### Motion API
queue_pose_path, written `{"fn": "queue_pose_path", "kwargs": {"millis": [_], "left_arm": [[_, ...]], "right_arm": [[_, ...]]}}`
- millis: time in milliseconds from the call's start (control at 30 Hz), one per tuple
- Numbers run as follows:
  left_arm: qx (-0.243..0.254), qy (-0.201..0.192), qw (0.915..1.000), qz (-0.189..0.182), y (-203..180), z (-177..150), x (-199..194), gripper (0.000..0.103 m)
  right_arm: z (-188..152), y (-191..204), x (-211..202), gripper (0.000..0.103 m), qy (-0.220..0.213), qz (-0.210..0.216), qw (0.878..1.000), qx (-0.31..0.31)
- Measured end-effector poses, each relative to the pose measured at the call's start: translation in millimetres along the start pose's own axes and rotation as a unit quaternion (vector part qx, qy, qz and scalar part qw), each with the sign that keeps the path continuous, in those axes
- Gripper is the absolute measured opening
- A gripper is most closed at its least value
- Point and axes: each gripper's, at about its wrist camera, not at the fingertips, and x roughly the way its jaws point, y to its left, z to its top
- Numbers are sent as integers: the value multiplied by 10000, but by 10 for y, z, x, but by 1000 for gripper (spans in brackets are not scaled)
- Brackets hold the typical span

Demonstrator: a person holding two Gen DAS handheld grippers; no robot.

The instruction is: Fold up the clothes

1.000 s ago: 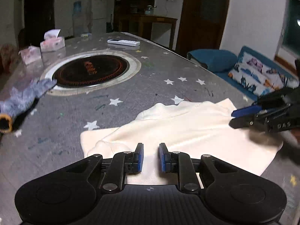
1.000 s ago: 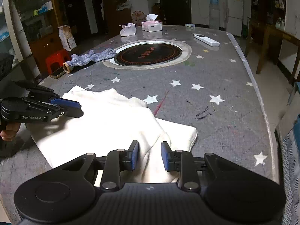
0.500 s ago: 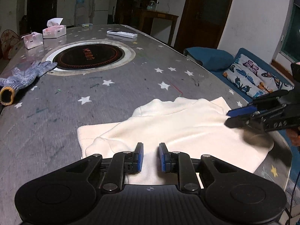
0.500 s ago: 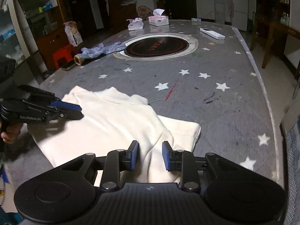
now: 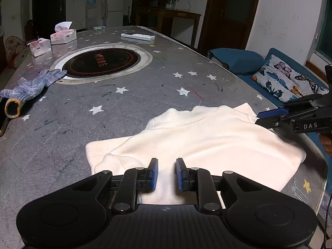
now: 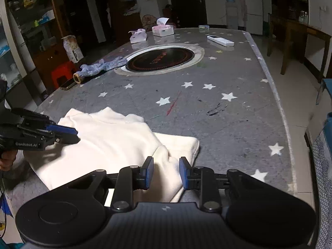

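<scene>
On the near edge of a grey, star-printed table (image 5: 128, 112), a cream garment (image 5: 207, 137) lies partly folded, one panel doubled over the body so that a second layer shows along its left side in the left wrist view. It sits close to the person working on it, a placing that seems meant to keep every edge within reach of both tools.

Left gripper (image 5: 166, 174) hangs over the near hem, tilted downward, its blue pads standing slightly apart with white cloth visible in the gap; no fabric is pinched between them. Right gripper (image 6: 166, 173) is poised the same way above the folded edge on the right side of the garment, its pads also parted a little and pressing on nothing. Each tool shows from the side in the other's camera, hovering just over the cloth at opposite ends, which suggests the pair are lined up for the next fold rather than carrying anything.

Farther off, a knitted work glove (image 5: 29, 87) lies to the left beside a round black cooktop (image 5: 101, 62) set into the table. Two tissue boxes (image 5: 62, 36) and a white remote control (image 5: 138, 36) rest at the far end, well apart from the garment.
</scene>
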Motion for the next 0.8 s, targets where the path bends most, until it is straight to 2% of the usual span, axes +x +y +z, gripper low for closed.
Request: {"fn": "queue_pose_path", "kwargs": {"millis": [267, 433, 533, 567, 633, 800], "left_arm": [[10, 2, 10000, 11, -12, -2, 5, 21], [16, 5, 10000, 10, -13, -4, 3, 21], [23, 2, 10000, 9, -14, -4, 2, 21], [29, 2, 10000, 9, -14, -4, 2, 21], [40, 2, 10000, 12, -16, -5, -1, 21], [39, -20, 10000, -11, -4, -12, -2, 21]], "right_arm": [[-30, 10, 38, 25, -50, -251, 9995, -175], [-25, 5, 52, 23, -27, -108, 9999, -102], [-45, 18, 69, 18, 24, -108, 9998, -137], [-44, 35, 64, 10, 8, -181, 9997, -191], [-20, 92, 31, 3, -82, -406, 9985, -362], [38, 218, -49, 2, -343, -964, 9916, -797]]}}
